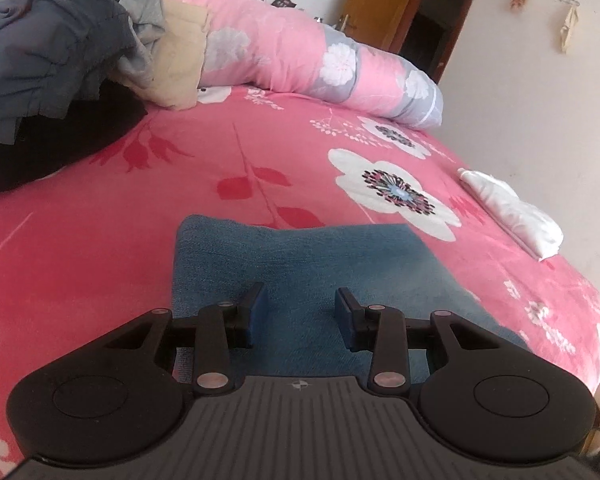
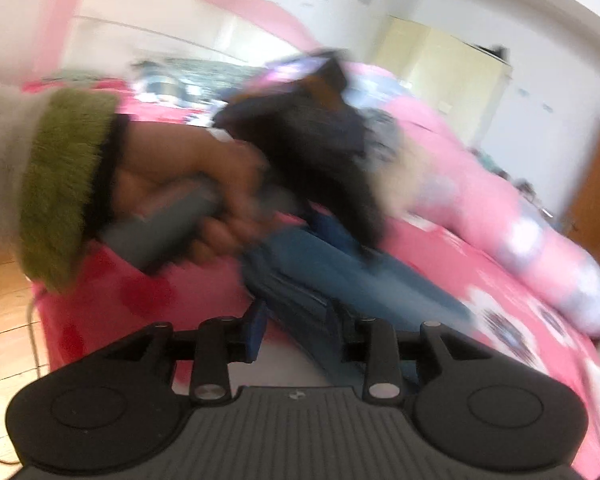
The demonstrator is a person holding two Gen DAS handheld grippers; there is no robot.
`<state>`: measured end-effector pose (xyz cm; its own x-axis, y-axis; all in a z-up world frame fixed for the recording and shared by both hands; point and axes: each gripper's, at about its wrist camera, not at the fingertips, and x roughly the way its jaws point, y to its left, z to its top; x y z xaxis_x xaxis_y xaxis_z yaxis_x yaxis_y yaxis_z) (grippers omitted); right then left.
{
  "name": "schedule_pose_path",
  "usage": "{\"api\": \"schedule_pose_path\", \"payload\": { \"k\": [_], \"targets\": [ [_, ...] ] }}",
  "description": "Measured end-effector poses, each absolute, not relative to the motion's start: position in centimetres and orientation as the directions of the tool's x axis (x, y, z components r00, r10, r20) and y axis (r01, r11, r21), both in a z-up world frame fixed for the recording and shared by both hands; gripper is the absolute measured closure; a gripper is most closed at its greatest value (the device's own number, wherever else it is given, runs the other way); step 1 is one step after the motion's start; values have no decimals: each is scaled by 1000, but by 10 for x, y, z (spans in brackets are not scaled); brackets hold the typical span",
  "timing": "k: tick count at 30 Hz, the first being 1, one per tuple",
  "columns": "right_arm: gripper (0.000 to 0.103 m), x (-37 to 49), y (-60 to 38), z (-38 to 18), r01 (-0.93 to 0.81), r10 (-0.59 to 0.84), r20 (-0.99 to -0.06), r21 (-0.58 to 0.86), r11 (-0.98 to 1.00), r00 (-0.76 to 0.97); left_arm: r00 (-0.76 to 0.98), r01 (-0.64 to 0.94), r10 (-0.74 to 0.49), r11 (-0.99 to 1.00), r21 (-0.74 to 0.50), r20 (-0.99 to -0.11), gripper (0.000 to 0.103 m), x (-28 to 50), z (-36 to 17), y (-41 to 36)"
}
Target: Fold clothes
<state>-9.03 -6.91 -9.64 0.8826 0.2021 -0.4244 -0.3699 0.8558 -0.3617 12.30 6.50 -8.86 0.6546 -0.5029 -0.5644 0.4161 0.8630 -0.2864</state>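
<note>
Left wrist view: low and close above the folded jeans [image 1: 300,264], facing across the bed [image 1: 100,240] toward the quilt [image 1: 300,52] and door [image 1: 384,4]. Right wrist view: blurred, facing the left hand [image 2: 204,200] from the side. Shared: jeans, bed, quilt, clothes pile [image 1: 48,48].

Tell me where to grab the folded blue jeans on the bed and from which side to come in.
Grip the folded jeans at the near edge, where the left gripper hovers open with nothing between its fingers. Come in low from the bed's near side: the denim lies flat in stacked layers, so pinching the edge should catch them all. The right gripper, blurred, looks open at the layered edge.
</note>
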Motion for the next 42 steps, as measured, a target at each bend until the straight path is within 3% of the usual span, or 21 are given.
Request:
{"api": "schedule_pose_path", "payload": {
  "k": [3,6,10,18,27,33,36,39,42],
  "targets": [
    [54,-95,-113,-89,-226,90,-425,-280,933,901,668,429,-486,870,-242,-564,66,117,-93,63],
    [54,-85,-137,-93,-110,-10,-446,-243,964,895,690,441,-462,879,-182,-558,65,113,-98,55],
    [47,-63,-142,-99,-115,5,-453,-217,969,892,707,456,-463,876,-157,-535,65,110,-105,56],
    [49,-25,-155,-126,29,-116,-462,-192,981,879,721,473,-496,863,-178,-484,64,109,-119,64],
    [45,-42,-214,-137,55,35,-514,159,986,857,732,473,-481,869,-149,-482,64,105,-119,60],
    [45,-74,-220,-108,-45,97,-534,110,993,840,758,457,-452,882,-112,-471,57,93,-106,61],
    [46,-84,-227,-81,-61,84,-497,62,996,864,772,451,-464,882,-140,-435,53,83,-94,71],
    [52,-69,-233,-52,-85,112,-410,84,993,905,775,465,-489,870,-162,-401,52,77,-89,75],
    [67,-27,-223,-39,-137,174,-363,125,983,915,776,445,-456,885,-135,-436,52,77,-100,72]
  ]
}}
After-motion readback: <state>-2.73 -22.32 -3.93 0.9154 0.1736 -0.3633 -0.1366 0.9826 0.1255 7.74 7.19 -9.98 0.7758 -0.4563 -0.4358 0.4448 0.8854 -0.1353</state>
